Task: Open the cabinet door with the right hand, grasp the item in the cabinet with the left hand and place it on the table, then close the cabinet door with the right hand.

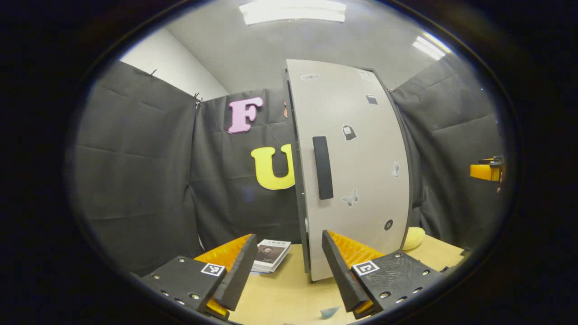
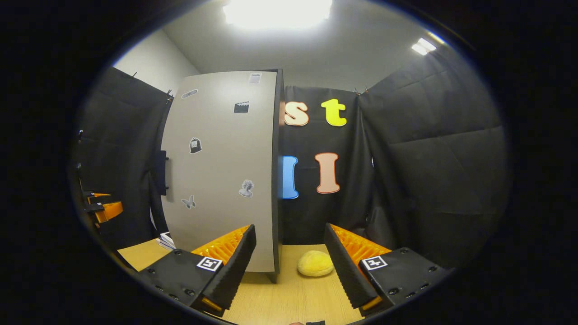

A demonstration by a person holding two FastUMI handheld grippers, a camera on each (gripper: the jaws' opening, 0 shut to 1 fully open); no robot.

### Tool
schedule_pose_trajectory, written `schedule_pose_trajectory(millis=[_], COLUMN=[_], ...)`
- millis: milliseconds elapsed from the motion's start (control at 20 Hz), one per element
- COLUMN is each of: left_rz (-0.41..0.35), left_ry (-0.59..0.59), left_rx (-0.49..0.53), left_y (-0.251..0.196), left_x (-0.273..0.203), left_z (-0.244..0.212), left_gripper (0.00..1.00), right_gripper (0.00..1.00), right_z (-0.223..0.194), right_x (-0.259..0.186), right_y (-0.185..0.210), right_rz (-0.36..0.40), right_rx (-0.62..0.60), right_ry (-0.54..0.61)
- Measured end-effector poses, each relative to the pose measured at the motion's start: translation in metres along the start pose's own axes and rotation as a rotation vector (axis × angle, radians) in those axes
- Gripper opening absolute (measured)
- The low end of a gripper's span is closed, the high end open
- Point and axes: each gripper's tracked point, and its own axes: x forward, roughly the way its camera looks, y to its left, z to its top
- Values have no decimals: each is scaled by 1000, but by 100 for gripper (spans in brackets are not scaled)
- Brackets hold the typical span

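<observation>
Closing the right gripper [image 2: 289, 266], now spread like the left gripper [image 1: 286, 271], squarely on the cabinet door's handle [image 1: 323, 168] should help.

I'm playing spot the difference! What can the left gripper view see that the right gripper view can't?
Left gripper view: the door handle face-on, the book with its cover, and a small blue scrap on the table.
Right gripper view: the whole yellow soft thing. In the left gripper view it only peeks out from behind.
Both: the grey cabinet door with stickers. Also, the left tool and the right tool are both open and empty.
</observation>
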Motion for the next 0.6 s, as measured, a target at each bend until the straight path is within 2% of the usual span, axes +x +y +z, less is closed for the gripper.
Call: schedule_pose_trajectory(millis=[600], left_rz=[18], left_ry=[-8], left_rx=[6], left_y=[12], left_x=[-3], left_z=[0], left_gripper=[87], right_gripper=[96], right_z=[1], right_x=[1], right_y=[1], right_rz=[-16], right_rx=[21], right_ry=[-11])
